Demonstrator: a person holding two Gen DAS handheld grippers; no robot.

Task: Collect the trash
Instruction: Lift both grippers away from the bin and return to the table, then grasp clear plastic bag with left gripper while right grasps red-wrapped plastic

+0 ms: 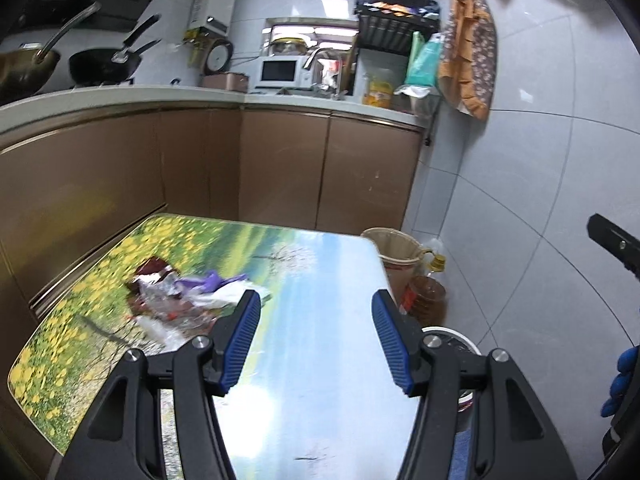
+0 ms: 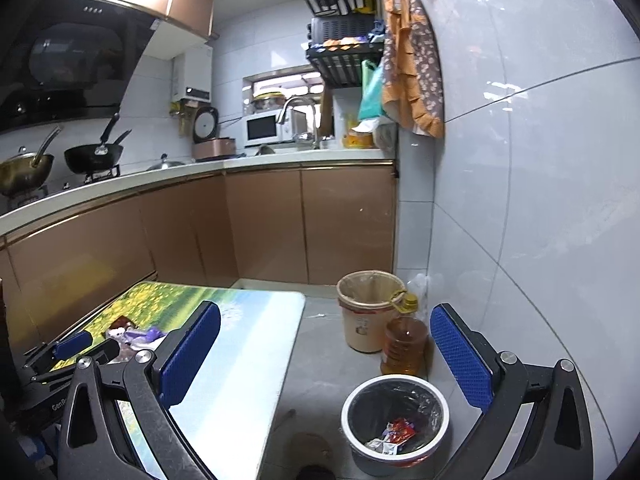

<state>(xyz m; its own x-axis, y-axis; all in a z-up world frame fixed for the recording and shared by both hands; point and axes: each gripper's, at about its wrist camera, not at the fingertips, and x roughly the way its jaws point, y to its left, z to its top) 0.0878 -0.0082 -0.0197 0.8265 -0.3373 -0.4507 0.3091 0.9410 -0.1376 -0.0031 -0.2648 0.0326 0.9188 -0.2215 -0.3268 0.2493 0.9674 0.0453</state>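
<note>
Jaws of both grippers — left gripper (image 1: 316, 340), right gripper (image 2: 324, 356) — apart, empty.

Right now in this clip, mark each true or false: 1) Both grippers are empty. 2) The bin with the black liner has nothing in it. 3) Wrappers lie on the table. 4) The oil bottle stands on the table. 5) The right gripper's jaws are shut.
1) True: neither the left gripper nor the right gripper has anything between its jaws.
2) False: the bin with the black liner already holds some wrappers.
3) True: a pile of wrappers lies on the table.
4) False: the oil bottle stands on the floor, beside the bucket.
5) False: its jaws stand wide apart.
</note>
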